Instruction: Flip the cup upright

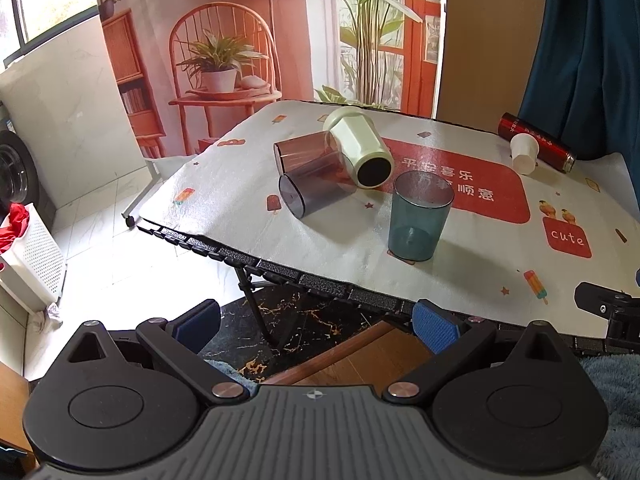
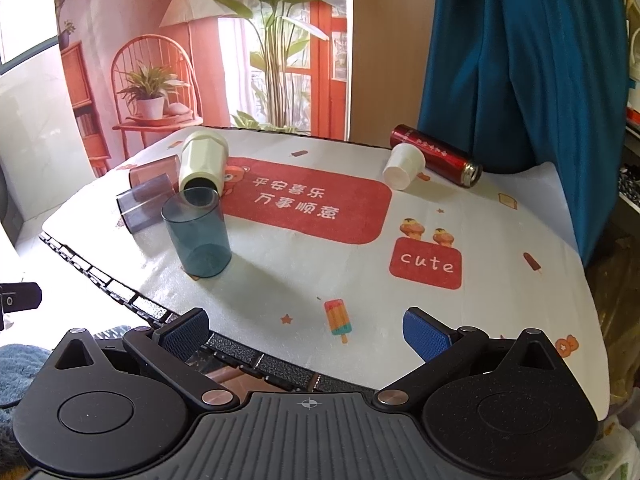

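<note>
A clear teal cup [image 1: 420,216] stands upright on the table; it also shows in the right wrist view [image 2: 197,232]. Behind it a cream cup [image 1: 358,146] [image 2: 202,164] lies on its side. A brownish clear cup [image 1: 306,152] [image 2: 154,170] and a grey clear cup [image 1: 310,194] [image 2: 144,208] also lie on their sides. A small white paper cup [image 1: 526,152] [image 2: 402,166] sits mouth down at the back right. My left gripper [image 1: 316,326] is open and empty before the table's front edge. My right gripper [image 2: 306,334] is open and empty over the front edge.
A red can [image 1: 538,142] [image 2: 436,156] lies behind the paper cup. The table [image 2: 360,280] has a white printed cover with red patches. A blue curtain [image 2: 520,60] hangs at the right. A white basket [image 1: 32,256] stands on the floor at left.
</note>
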A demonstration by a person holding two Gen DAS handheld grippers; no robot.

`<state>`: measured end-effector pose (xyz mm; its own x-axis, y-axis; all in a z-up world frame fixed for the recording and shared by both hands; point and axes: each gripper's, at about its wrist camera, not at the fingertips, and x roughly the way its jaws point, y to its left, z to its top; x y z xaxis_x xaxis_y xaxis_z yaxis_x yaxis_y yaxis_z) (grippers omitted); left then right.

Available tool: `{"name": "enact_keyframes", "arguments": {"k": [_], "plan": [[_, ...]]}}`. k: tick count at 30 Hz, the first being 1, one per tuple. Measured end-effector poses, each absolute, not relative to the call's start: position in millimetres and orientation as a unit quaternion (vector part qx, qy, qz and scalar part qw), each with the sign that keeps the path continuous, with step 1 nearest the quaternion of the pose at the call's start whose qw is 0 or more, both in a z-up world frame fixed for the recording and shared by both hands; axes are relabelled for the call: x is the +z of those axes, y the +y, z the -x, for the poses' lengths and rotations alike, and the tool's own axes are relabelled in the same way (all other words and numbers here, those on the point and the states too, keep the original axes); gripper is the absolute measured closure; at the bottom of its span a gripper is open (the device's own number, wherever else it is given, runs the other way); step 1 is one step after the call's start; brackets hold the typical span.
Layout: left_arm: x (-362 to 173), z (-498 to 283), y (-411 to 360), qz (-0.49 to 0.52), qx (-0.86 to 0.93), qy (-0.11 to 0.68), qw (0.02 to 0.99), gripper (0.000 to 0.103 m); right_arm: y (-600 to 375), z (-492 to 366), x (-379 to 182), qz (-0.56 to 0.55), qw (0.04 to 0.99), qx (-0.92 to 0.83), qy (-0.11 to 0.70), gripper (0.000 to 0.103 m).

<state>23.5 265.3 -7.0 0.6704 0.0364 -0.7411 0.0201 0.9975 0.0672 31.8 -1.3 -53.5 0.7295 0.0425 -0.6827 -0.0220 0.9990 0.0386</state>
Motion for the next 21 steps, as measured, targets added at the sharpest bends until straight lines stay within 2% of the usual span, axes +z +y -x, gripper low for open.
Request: {"name": "enact_keyframes", "arguments": {"k": [21], "plan": [[-6.5,-24.4,268.3,-0.025,0.007,0.408,0.913,0.0,1.0,-33.4,-52.9,-0.008,0.93,0.016,0.366,0.0]]}}
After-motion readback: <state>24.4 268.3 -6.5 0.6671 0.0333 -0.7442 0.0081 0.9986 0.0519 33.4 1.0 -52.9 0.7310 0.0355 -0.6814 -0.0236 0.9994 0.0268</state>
